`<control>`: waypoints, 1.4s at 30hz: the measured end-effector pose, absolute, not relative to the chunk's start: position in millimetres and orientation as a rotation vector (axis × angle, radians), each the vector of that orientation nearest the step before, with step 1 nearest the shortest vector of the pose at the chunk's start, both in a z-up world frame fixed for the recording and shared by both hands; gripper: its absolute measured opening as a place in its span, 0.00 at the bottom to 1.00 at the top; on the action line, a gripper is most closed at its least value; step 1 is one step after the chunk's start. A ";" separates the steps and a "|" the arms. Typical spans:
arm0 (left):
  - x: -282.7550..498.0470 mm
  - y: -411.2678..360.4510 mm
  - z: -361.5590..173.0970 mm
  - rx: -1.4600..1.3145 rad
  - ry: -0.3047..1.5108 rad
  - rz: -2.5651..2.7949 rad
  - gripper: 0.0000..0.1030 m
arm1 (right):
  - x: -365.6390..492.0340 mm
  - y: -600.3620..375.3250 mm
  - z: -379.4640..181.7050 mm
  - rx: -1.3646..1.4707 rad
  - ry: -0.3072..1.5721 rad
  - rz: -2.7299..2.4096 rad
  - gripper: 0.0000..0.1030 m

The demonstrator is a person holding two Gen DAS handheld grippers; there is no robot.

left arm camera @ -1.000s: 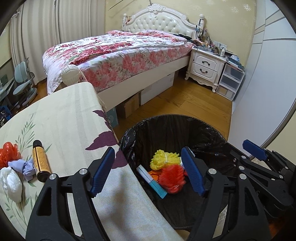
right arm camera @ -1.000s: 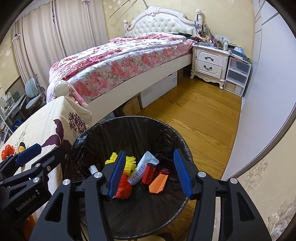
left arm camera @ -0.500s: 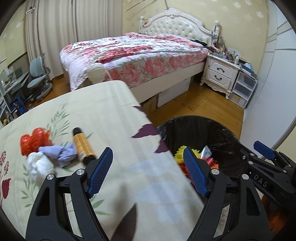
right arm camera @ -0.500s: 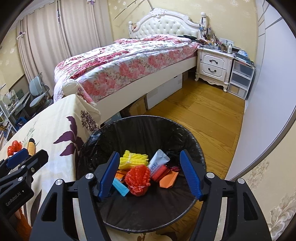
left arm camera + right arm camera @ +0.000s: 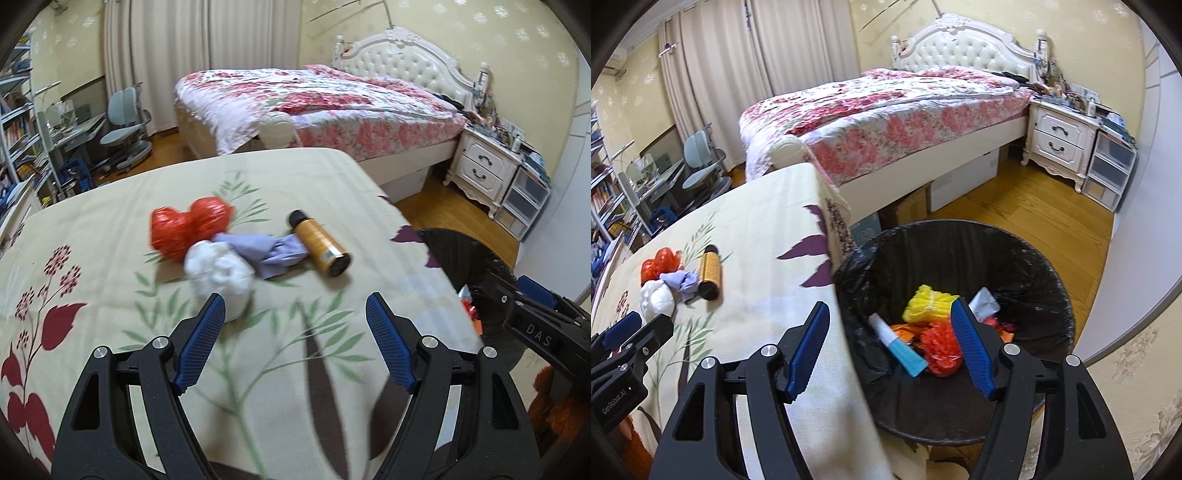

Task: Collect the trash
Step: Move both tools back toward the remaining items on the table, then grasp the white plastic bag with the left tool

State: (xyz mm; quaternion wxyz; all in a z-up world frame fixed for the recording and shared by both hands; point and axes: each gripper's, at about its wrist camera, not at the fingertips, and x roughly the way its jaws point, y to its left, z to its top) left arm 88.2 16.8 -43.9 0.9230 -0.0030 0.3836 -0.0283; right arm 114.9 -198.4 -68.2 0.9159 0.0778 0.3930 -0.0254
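On the floral tablecloth (image 5: 110, 206) lie a red crumpled bag (image 5: 184, 227), a white wad (image 5: 219, 275), a lilac crumpled piece (image 5: 271, 251) and an orange bottle with a black cap (image 5: 319, 243). My left gripper (image 5: 295, 341) is open and empty, just short of the white wad. The black-lined bin (image 5: 1027, 258) holds a yellow net (image 5: 929, 301), a red net (image 5: 940, 349), a blue-white tube (image 5: 897, 347) and other scraps. My right gripper (image 5: 892, 350) is open and empty over the bin's near left rim. The table trash also shows in the right wrist view (image 5: 679, 277).
A bed with a floral quilt (image 5: 314, 103) stands behind the table. A white nightstand (image 5: 484, 166) and plastic drawers (image 5: 526, 197) stand at right on the wood floor. A desk and chair (image 5: 125, 125) are at far left. The bin (image 5: 458, 258) is right of the table.
My left gripper has swung left from above the bin to over the table, facing the trash pile. My right gripper has shifted left, from over the bin toward the table edge.
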 end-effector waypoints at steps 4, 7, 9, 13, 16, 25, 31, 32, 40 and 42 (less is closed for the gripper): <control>90.1 41.6 -48.4 -0.031 0.803 -0.010 0.74 | 116.9 -182.0 -69.8 0.140 0.819 -0.018 0.65; 95.7 54.5 -50.6 -0.047 0.814 0.010 0.74 | 119.1 -171.9 -70.3 0.129 0.824 0.002 0.65; 101.9 59.8 -50.6 -0.054 0.813 0.015 0.74 | 120.7 -166.6 -70.4 0.123 0.827 0.012 0.65; 114.4 63.5 -54.8 -0.043 0.826 0.013 0.74 | 126.4 -157.8 -71.0 0.113 0.836 0.030 0.65; 121.0 66.2 -59.2 -0.053 0.851 -0.004 0.66 | 129.7 -150.7 -71.5 0.105 0.839 0.043 0.65; 118.5 67.7 -66.5 -0.071 0.885 -0.068 0.35 | 139.1 -124.9 -67.8 0.075 0.839 0.090 0.65; 100.1 77.1 -62.9 -0.051 0.868 -0.062 0.34 | 150.2 -107.1 -58.8 0.064 0.826 0.127 0.65; 98.7 79.6 -61.9 -0.048 0.867 -0.057 0.34 | 152.6 -103.8 -57.7 0.059 0.824 0.133 0.65; 84.0 130.1 -64.0 -0.076 0.879 0.028 0.34 | 173.4 -75.2 -56.8 0.012 0.824 0.179 0.59; 81.5 140.0 -64.8 -0.088 0.882 0.045 0.34 | 179.4 -70.1 -60.4 0.004 0.841 0.188 0.52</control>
